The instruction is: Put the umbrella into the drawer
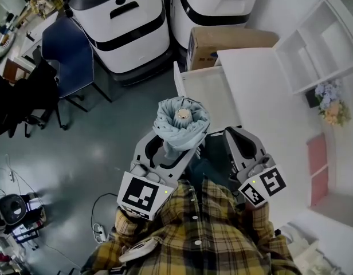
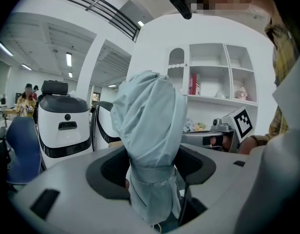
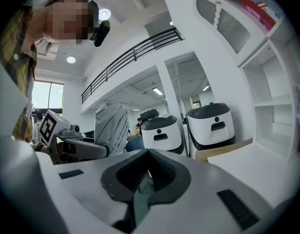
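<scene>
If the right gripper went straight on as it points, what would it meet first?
Nothing near: the right gripper points level across the room; first in line looks like a white machine, though depth is unclear.

Folded pale-blue umbrella [image 1: 181, 125] stands upright beside open white drawer [image 1: 208, 96].

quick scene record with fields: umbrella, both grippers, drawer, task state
umbrella: folded, light blue, held upright
left gripper: shut on the umbrella near its strap
right gripper: shut, holds nothing, beside the left one
drawer: pulled open from the white desk, nothing visible inside
task state: umbrella not yet in the drawer
</scene>
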{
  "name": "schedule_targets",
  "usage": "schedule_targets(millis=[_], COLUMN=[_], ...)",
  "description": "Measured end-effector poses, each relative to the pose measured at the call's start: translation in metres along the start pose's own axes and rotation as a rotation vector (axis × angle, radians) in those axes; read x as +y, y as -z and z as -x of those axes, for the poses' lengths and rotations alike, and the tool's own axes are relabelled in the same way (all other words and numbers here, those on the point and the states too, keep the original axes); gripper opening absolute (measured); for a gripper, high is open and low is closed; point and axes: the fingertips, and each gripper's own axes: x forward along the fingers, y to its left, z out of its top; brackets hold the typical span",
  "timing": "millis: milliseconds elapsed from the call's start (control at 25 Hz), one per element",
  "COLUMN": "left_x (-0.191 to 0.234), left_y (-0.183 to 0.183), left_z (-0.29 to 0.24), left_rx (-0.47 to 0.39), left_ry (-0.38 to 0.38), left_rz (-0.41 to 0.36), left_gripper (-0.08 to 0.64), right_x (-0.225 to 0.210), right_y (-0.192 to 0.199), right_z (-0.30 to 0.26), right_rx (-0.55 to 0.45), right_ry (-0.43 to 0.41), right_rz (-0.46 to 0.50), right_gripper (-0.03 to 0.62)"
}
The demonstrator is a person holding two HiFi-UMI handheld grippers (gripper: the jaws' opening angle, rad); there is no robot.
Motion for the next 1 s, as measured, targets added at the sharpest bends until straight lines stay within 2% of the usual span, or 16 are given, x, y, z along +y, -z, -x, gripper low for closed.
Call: schedule_targets(millis=[320, 640, 840, 1000], left_x=[0.023, 0.038, 0.048, 0.055], left_y=[-0.031, -0.056, -0.065, -0.068], left_z=[-0.075, -0.135, -0.161, -0.166], left_rx=[0.022, 0.031, 0.038, 0.055], left_ry=[-0.004, -0.043, -0.051, -0.037], left_rz=[0.035, 0.030, 0.032, 0.022], left_gripper=[0.301, 0.299, 0.299, 0.299], right_x=[-0.066, -0.125, -0.150, -0.154], right_y=[-0.028, -0.049, -0.058, -0.064], right_z=[-0.044, -0.072, -0.090, -0.100], right_rx=[0.031, 0.019, 0.020, 0.004], right_ry=[-0.036, -0.084, -0.104, -0.095], right_rz=[-0.009, -0.015, -0.024, -0.051], right_gripper=[0.017, 0.015, 0.015, 0.015])
